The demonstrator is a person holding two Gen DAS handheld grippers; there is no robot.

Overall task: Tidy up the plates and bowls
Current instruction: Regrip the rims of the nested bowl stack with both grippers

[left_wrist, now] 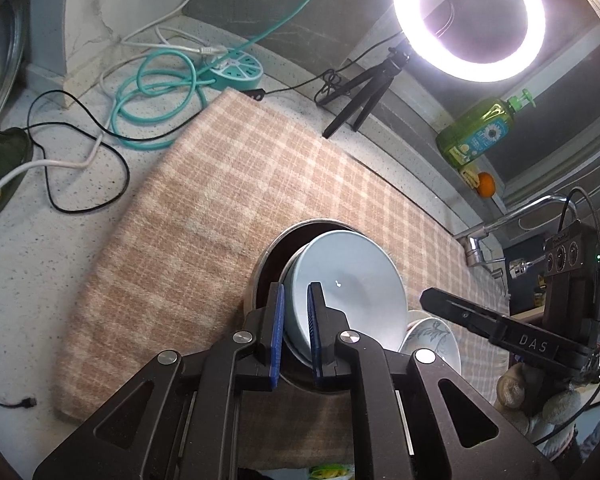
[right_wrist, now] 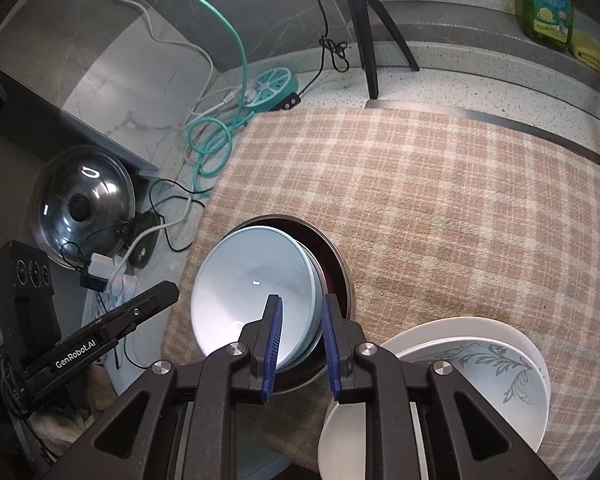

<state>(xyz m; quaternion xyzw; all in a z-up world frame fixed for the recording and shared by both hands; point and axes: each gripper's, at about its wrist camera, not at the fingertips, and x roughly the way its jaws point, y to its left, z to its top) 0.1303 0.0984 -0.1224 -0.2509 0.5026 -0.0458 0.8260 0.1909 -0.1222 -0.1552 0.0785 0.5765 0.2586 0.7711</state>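
Note:
A light blue bowl sits tilted inside a steel bowl on the plaid cloth. My left gripper is shut on the blue bowl's near rim, one blue pad inside and one outside. My right gripper straddles the blue bowl's right rim, one pad inside and one outside, jaws narrowly apart. A leaf-patterned bowl rests on a white plate to the right of the steel bowl.
The plaid cloth covers the counter. A ring light on a tripod, cables and a teal power strip lie behind. A pot lid leans at left. A soap bottle and a faucet are at right.

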